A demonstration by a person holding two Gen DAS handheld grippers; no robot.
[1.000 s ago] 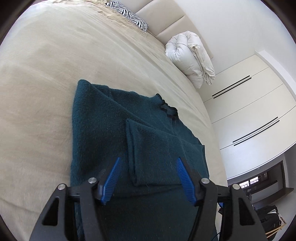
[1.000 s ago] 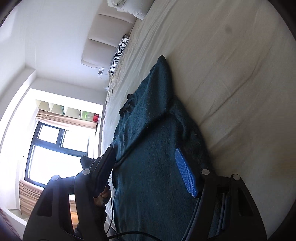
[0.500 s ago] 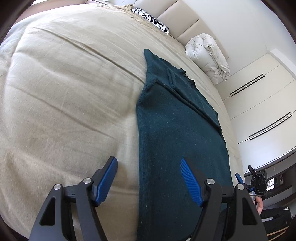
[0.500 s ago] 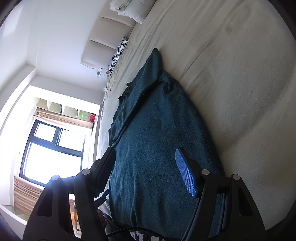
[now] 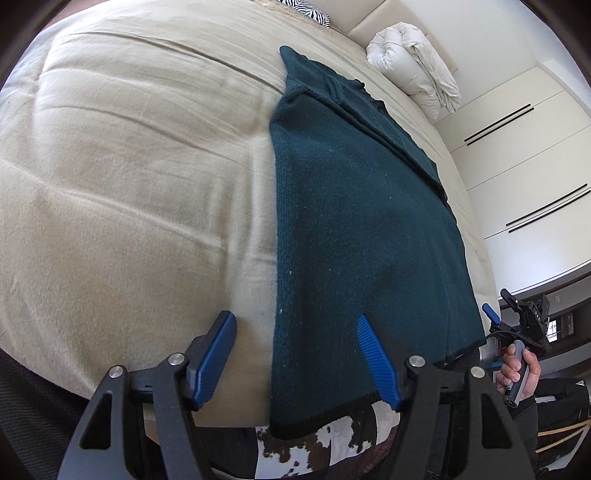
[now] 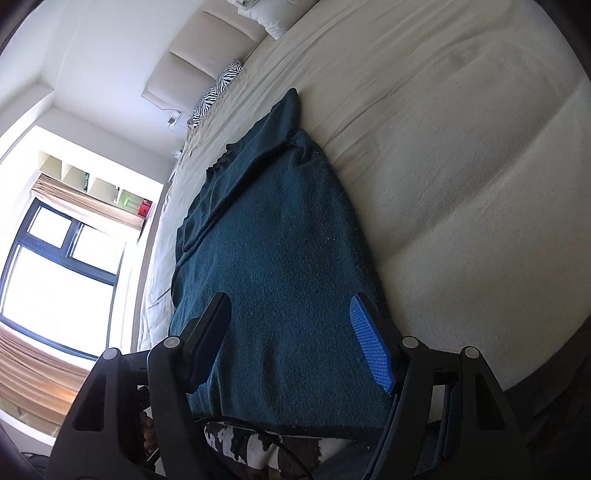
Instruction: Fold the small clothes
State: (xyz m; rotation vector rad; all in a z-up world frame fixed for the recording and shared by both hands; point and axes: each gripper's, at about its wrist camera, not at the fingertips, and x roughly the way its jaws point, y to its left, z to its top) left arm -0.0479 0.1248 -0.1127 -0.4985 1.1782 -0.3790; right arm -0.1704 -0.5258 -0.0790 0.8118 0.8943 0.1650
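Note:
A dark teal sweater [image 5: 354, 221] lies lengthwise on the beige bed [image 5: 129, 184], sleeves folded in over the body, collar far, black-edged hem hanging just over the near edge. My left gripper [image 5: 293, 319] hovers over the hem's left corner; the sweater's left edge runs between its blue pads [image 5: 376, 358]. Its jaws are closing a little and press on nothing. My right gripper [image 6: 289, 300] stands open above the sweater [image 6: 280, 240] near the hem's right side, nothing gripped. In the left wrist view a hand [image 5: 517, 369] holds the right gripper beyond the hem's right corner.
A rolled white duvet [image 5: 413, 74] and a zebra pillow [image 5: 306, 7] lie by the headboard. White wardrobe doors [image 5: 517, 147] stand to the right, a window [image 6: 55, 266] to the left. A cowhide-patterned surface [image 5: 332, 439] shows below the bed's edge. A black cable [image 6: 258, 432] crosses there.
Both grippers have drawn back from the folded sleeves near the collar to the near hem. The left one has also shifted to the hem's left corner. The sweater lies as before.

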